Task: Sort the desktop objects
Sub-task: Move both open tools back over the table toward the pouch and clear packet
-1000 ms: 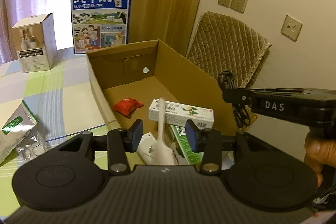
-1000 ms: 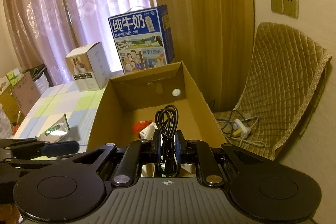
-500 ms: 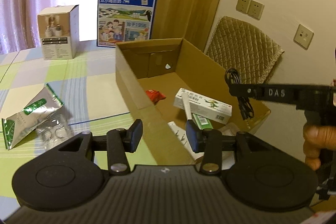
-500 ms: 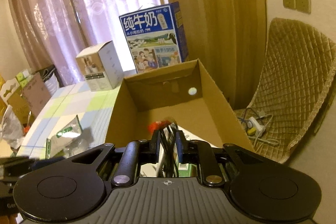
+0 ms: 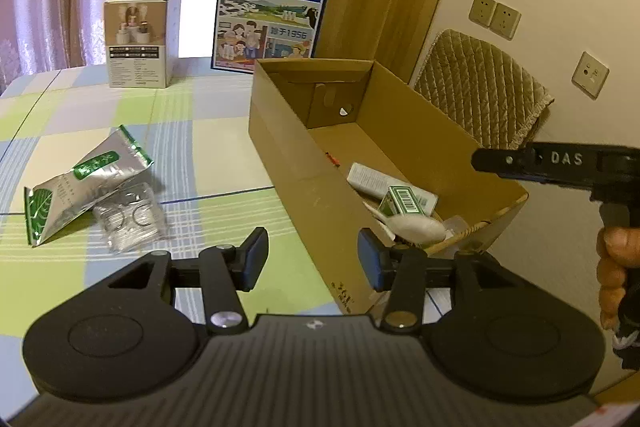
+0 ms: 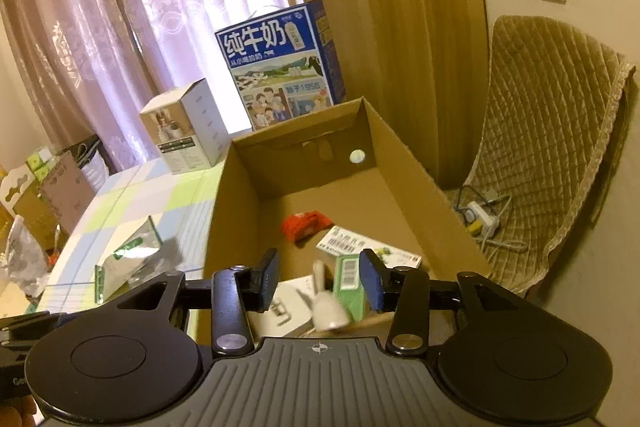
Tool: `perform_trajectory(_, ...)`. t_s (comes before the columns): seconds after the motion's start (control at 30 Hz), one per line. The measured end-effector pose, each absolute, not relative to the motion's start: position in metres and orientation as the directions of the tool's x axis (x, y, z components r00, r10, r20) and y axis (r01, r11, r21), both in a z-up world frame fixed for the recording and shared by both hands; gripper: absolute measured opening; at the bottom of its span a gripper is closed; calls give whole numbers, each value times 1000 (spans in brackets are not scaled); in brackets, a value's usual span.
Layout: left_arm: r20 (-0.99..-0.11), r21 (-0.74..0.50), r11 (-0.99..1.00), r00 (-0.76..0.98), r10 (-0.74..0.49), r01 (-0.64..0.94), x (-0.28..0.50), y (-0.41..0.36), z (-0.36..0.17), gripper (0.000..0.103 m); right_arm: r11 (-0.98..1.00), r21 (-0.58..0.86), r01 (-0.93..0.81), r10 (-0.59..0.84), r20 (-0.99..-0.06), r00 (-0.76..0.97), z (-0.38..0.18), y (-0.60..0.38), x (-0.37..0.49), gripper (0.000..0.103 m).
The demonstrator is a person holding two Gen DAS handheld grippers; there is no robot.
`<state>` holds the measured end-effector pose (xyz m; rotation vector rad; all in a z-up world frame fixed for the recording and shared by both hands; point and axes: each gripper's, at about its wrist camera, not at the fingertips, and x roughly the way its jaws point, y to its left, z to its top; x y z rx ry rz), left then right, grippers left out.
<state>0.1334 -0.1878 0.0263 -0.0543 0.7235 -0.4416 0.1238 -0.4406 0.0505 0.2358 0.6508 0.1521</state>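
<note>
Cardboard box (image 6: 404,163) with red packet (image 6: 306,223) inside

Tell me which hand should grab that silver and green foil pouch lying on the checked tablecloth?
Left, probably. The left claw is empty, its jaws opening, and the silver and green foil pouch lies just ahead to its left. The right claw, jaws also opening, hangs over the brown cardboard box, farther away.

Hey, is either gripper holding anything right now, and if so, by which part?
Nothing is held. The left gripper and right gripper both have opening jaws with nothing between them, above the cardboard box.
</note>
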Motion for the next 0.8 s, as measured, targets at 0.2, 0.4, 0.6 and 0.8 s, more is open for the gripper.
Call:
perform_trajectory(0.2, -624, -195, 916, 676, -392, 351, 119, -172, 33, 47, 954, 286, -93, 247, -568, 785, 57, -420, 103, 56)
perform_trajectory(0.4, -622, -196, 929, 693, -365, 313, 102, -147, 36, 51, 944, 295, -147, 297, -569, 767, 58, -390, 83, 61)
perform_trajectory(0.6, -621, -195, 940, 706, -341, 281, 89, -122, 39, 54, 936, 296, -192, 335, -579, 743, 53, -360, 71, 64)
perform_trajectory(0.8, -621, -195, 952, 722, -307, 237, 78, -96, 39, 57, 927, 291, -239, 371, -600, 709, 44, -335, 63, 68)
